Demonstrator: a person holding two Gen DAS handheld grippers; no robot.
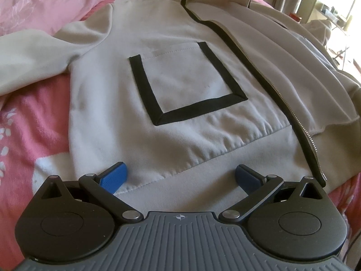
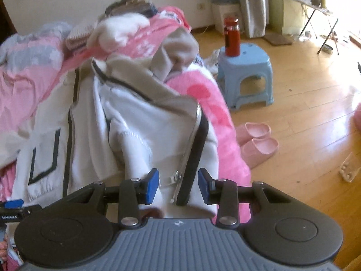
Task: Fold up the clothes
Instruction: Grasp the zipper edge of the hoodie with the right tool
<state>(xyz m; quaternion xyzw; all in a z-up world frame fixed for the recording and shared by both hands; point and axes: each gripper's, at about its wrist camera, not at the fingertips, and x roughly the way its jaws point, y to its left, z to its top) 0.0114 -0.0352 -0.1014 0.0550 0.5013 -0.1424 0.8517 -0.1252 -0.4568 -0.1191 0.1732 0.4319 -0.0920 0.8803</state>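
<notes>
A pale jacket [image 1: 180,85] with black trim and a zip lies spread on a bed covered by a pink blanket [image 1: 27,117]. Its left half lies flat, front up, with a black-edged pocket [image 1: 187,79] in the middle; the right half is folded back so its lining shows, and one sleeve trails off to the far left.

The left hand-held gripper [image 1: 180,176] sits low over the near hem, its blue pads spread wide with only flat cloth between them, nothing pinched.

The right hand-held gripper [image 2: 178,186] is at the near right edge of the jacket [image 2: 135,124]. Its pads stand at a middling gap, with the zip edge [image 2: 194,144] and black trim running up between them; neither pad presses on the cloth.

At the far end of the bed a heap of clothes [image 2: 135,29] crowds the jacket's collar. Right of the bed, on the wooden floor, stand a blue stool [image 2: 246,72] with a red bottle [image 2: 231,37] on it and, nearer, a pair of pink slippers [image 2: 259,142].
</notes>
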